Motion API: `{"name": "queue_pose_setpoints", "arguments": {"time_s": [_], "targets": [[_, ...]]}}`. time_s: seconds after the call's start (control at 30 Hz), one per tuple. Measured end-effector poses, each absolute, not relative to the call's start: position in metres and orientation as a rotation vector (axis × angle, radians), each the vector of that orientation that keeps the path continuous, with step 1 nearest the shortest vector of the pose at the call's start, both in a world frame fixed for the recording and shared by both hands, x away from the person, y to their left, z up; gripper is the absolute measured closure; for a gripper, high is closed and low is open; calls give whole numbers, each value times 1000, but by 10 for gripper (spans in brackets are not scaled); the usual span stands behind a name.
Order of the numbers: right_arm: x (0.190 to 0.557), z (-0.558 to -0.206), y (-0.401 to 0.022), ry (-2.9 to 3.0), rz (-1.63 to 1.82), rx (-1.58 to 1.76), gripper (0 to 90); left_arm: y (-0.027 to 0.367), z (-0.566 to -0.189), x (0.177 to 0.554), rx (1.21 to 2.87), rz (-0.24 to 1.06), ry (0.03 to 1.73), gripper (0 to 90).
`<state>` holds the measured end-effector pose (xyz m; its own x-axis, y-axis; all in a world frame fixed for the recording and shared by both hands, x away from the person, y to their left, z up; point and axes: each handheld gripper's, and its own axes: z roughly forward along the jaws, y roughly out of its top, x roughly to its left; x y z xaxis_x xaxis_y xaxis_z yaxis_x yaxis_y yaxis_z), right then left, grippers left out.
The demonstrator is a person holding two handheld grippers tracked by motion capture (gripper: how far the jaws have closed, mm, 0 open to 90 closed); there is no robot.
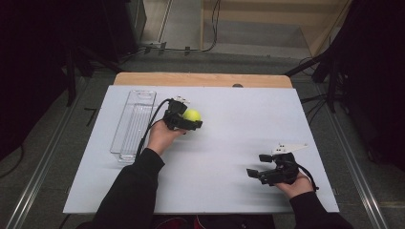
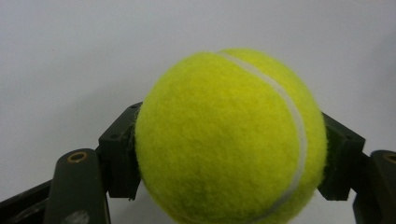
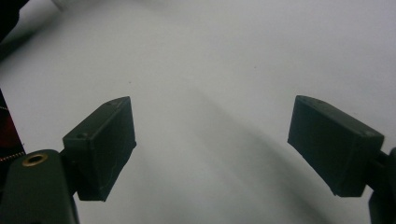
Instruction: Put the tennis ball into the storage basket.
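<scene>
Here the fuzzy yellow-green felt tennis ball (image 2: 230, 135) sits clamped between the left gripper (image 1: 190, 119)'s black fingers (image 2: 119, 149), towards the far-left part of the white surface (image 1: 229, 143), right of the clear plastic tray (image 1: 133, 125). It looks light, springy and grippy; squeezing across its widest middle suits it. Being round, it has no long axis; its white seam arcs over the top. The right gripper (image 1: 254, 171) rests near the front-right corner, fingers wide apart around nothing.

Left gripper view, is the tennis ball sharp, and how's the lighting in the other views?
Left gripper view: tennis ball fairly sharp and evenly lit. Right gripper view: soft shadows on the table. High view: table bright, surroundings dark.
</scene>
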<state>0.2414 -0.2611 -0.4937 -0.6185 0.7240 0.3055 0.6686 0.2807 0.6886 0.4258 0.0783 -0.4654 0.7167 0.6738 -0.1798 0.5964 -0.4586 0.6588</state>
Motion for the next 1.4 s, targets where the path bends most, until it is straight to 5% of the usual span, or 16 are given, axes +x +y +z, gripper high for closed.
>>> {"name": "queue_pose_setpoints", "arguments": {"time_s": [0.43,1.4], "targets": [[242,-494,-262,2457,1266,1340,131,73,-424,412,2195,110,912,263],[241,-493,-262,2452,1268,1342,132,102,-411,416,2191,106,967,263]]}}
